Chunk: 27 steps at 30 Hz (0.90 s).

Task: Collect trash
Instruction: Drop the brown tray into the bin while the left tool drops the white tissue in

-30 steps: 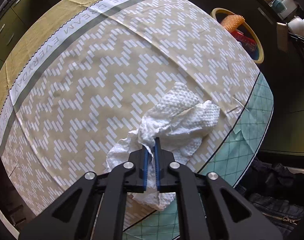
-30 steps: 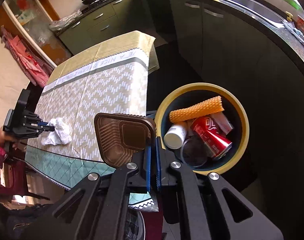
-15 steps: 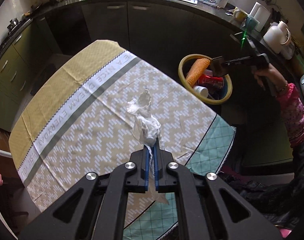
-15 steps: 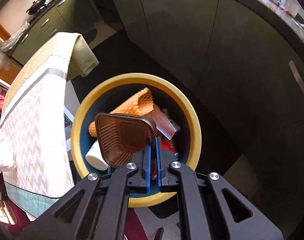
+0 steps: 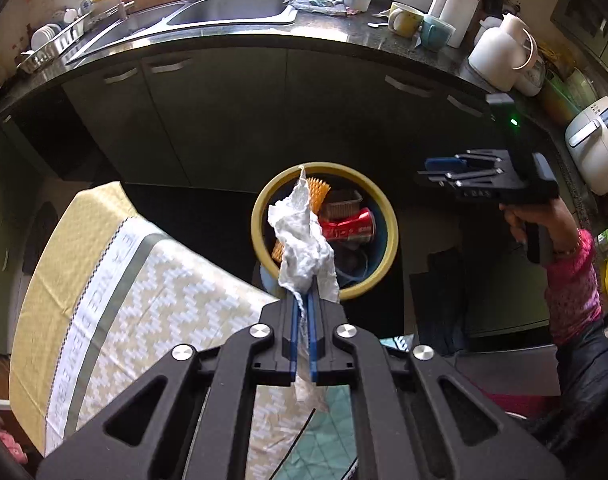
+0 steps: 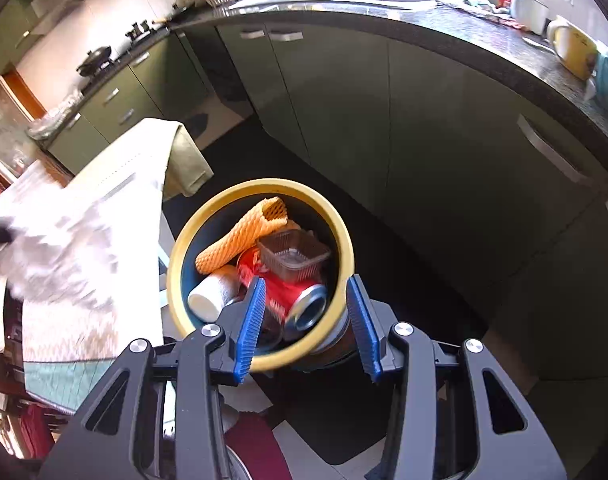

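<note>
Dark green kitchen cabinets curve behind a round yellow-rimmed bin [image 5: 387, 236] that stands on the floor just off the corner of the surface [image 5: 116, 300] with its patterned cloth. Over that corner, the left gripper [image 5: 302, 300] has its jaws pressed together on a crumpled white paper towel [image 5: 304, 248]; most of the paper sticks out beyond the blue pads and a thin tail trails back between them, with the bin showing behind it. Above the bin, the right gripper [image 6: 307, 312] has just been opening its jaws; they stand apart with nothing between them. Directly below them in the bin lie a brown plastic tray [image 6: 294, 254], a red can [image 6: 292, 296], an orange foam net [image 6: 244, 236] and a white cup [image 6: 212, 300].
</note>
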### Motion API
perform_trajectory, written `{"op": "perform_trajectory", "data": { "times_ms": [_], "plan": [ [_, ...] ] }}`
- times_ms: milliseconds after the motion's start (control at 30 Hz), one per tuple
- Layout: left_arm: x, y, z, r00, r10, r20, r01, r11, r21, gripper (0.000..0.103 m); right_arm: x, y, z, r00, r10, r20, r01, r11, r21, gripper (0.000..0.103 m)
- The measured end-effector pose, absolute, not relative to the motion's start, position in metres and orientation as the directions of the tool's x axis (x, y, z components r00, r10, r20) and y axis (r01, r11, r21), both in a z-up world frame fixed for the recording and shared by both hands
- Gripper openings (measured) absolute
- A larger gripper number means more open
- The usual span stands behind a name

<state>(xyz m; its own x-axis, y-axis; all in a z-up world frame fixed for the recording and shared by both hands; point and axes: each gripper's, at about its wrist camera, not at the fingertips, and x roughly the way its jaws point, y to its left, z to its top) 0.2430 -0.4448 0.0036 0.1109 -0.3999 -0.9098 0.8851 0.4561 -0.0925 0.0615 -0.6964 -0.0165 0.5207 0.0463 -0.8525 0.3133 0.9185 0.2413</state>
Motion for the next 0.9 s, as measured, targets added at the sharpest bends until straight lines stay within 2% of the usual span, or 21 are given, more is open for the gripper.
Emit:
{"op": "perform_trajectory", "data": {
  "times_ms": [233, 433, 467, 533, 733, 900],
  "plan": [
    [0.250, -0.534, -0.042, 0.058, -0.373, -0.926, 0.902, 0.417, -0.112, 0.004, 0.010, -0.702, -0.026, 0.545, 0.074, -0.835, 0.325, 0.900, 0.291, 0.043],
    [0.243, -0.575, -0.078, 0.022, -0.326, -0.945, 0.909, 0.399, -0.116, 0.007, 0.002, -0.717, -0.048, 0.536, 0.092, -0.839, 0.345, 0.883, 0.317, 0.043],
    [0.241, -0.580, -0.082, 0.023, -0.315, -0.949, 0.912, 0.396, -0.109, 0.018, 0.003, -0.717, -0.052, 0.533, 0.095, -0.841, 0.347, 0.882, 0.320, 0.043],
    [0.239, -0.584, -0.089, 0.041, -0.296, -0.954, 0.915, 0.395, -0.083, 0.059, 0.001, -0.718, -0.056, 0.530, 0.103, -0.842, 0.344, 0.881, 0.324, 0.043],
    [0.248, -0.591, -0.105, 0.106, -0.237, -0.966, 0.904, 0.428, -0.006, 0.061, 0.007, -0.714, -0.063, 0.531, 0.116, -0.840, 0.327, 0.886, 0.329, 0.043],
    [0.249, -0.568, -0.092, 0.144, -0.270, -0.952, 0.904, 0.428, 0.015, 0.061, 0.002, -0.715, -0.056, 0.541, 0.116, -0.833, 0.321, 0.887, 0.332, 0.043]
  ]
}}
